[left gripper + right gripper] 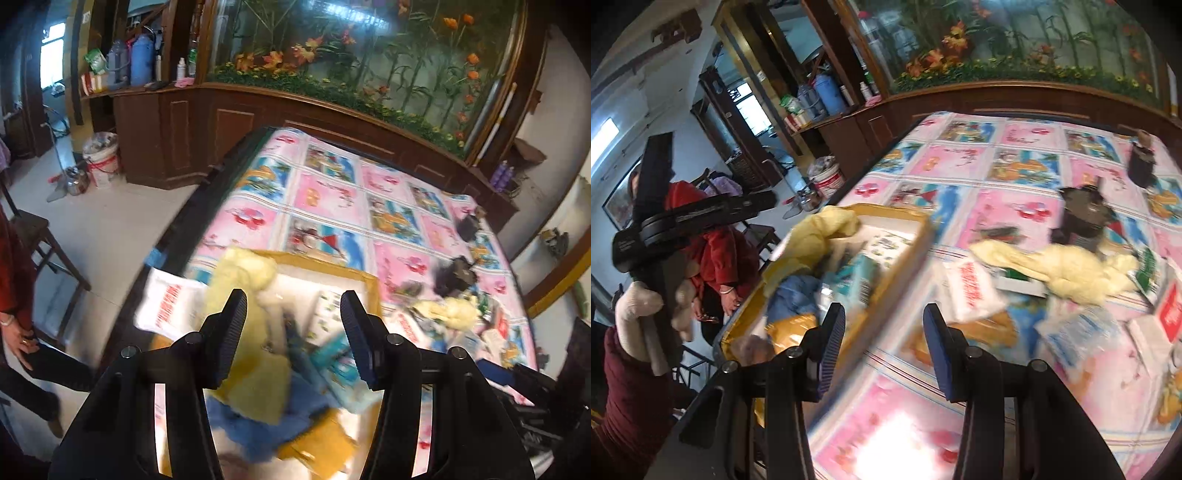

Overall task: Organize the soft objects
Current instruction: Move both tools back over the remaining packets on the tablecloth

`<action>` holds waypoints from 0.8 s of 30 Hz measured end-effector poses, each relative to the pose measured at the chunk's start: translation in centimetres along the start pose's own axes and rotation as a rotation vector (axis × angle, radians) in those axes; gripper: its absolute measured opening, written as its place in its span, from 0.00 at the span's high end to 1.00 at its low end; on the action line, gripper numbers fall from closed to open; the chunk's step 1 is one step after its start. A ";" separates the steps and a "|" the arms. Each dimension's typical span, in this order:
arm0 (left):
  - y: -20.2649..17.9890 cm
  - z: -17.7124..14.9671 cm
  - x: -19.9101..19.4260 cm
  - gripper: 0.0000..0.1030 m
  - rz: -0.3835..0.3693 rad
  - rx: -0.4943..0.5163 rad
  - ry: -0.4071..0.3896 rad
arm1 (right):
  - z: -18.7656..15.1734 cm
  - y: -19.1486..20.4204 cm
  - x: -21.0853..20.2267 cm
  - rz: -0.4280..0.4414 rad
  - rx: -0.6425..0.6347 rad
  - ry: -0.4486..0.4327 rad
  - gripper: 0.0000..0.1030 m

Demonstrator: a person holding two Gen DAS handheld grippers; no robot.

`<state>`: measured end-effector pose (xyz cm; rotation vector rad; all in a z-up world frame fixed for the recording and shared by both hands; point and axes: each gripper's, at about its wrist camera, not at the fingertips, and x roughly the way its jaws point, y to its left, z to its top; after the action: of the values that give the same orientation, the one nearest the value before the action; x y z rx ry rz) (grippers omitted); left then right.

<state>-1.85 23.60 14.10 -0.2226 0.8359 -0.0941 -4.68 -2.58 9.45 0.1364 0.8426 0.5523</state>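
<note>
A cardboard box (364,276) sits at the left edge of a pink and blue quilt (325,192). It holds a pale yellow cloth (242,264), a blue cloth (251,424) and printed packets. My left gripper (293,314) hangs open over the box, nothing between its fingers. My right gripper (884,325) is open and holds nothing, over the quilt just right of the box (919,236). Farther right on the quilt lie a fluffy yellow cloth (1067,273), a dark plush item (1086,214) and a white packet with red print (971,288). The near items are blurred.
A person in a red top (720,254) stands left of the quilt by a wooden chair (40,236). A dark wood cabinet with artificial flowers (332,74) runs behind. A white bucket (103,158) stands on the floor. More packets (1171,310) lie at the right.
</note>
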 end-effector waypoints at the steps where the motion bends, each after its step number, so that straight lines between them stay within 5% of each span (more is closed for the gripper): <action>1: -0.7 -0.5 -0.1 0.49 -0.027 -0.001 0.007 | -0.4 -0.8 -0.6 -0.016 0.011 -0.007 0.58; 9: -9.9 -3.6 2.1 0.49 -0.185 0.129 0.102 | -4.8 -13.0 -7.7 -0.194 0.265 -0.073 0.57; 15: -15.9 -5.1 6.6 0.49 -0.235 0.170 0.182 | -7.0 -17.0 -10.2 -0.221 0.376 -0.105 0.56; 24: -24.7 -8.4 11.7 0.49 -0.228 0.418 0.217 | -8.0 -20.2 -10.1 -0.181 0.459 -0.117 0.56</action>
<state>-0.19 -3.79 5.87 0.0895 0.9832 -0.5083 -7.74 -25.76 4.34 0.5023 0.8462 0.1717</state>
